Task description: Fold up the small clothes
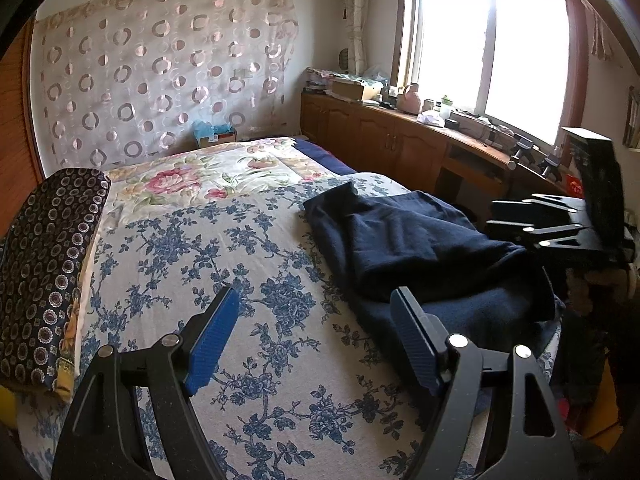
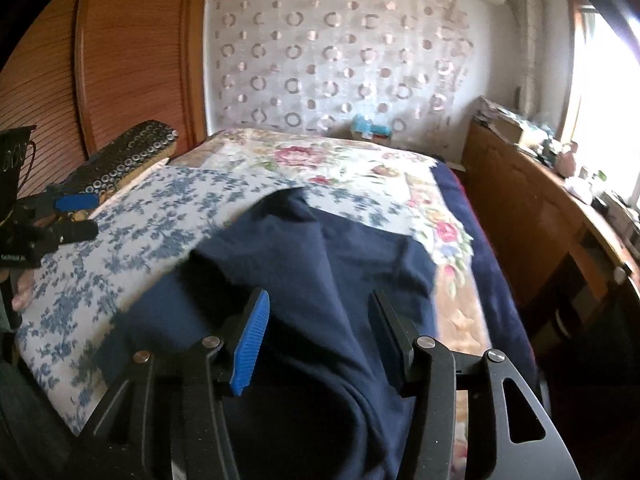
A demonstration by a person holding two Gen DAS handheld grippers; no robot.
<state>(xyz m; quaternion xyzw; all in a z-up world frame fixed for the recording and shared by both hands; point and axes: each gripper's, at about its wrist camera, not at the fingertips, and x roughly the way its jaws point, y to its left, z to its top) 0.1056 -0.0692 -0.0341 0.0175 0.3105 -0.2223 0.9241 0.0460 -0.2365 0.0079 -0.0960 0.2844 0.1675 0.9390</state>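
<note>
You have a plain navy garment lying on a white sheet printed with blue flowers, a cream quilt with pink roses behind it, a dark pillow dotted with pale rings (at the bed's left edge), and blue ribbed pads.

Your left wrist camera sits low over the bed, looking along its open fingers toward the circle-patterned curtain at upper left and the window at upper right. Your right wrist camera hangs close above the navy garment, facing the same curtain, the window squeezed to its right edge. Both views share the garment, the blue-flowered sheet and the dark patterned pillow.
</note>
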